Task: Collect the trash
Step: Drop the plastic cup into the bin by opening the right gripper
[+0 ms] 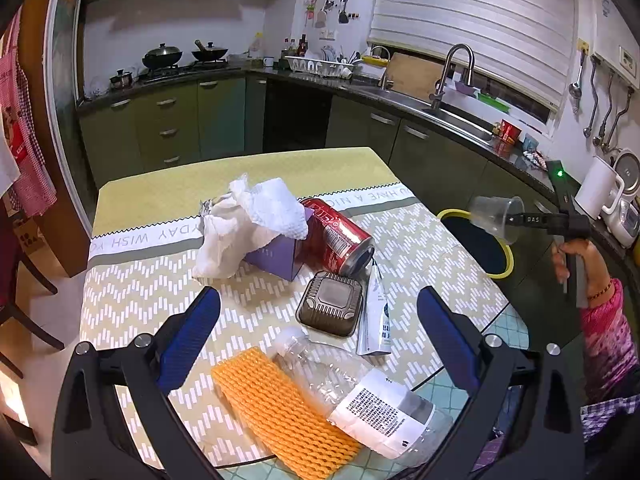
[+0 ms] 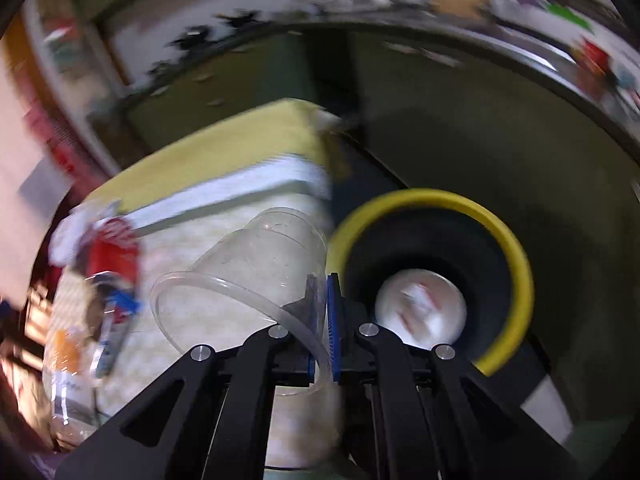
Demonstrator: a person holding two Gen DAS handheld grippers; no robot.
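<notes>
The right gripper pinches the wall of a clear plastic cup just beside the yellow-rimmed bin; in the right wrist view its long axis runs from the mouth at seven o'clock to the base at one o'clock. The left gripper hangs over the table, jaws spread, empty.

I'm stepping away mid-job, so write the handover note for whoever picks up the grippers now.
Right hand-held gripper: shut on the rim of the clear plastic cup, next to the yellow-rimmed bin.
Left hand-held gripper: open, empty, over the table.
Done: one white item lies in the bin.
Left: drop the cup; then collect the can, tissues, black tray, bottle, orange net, pouch.
</notes>
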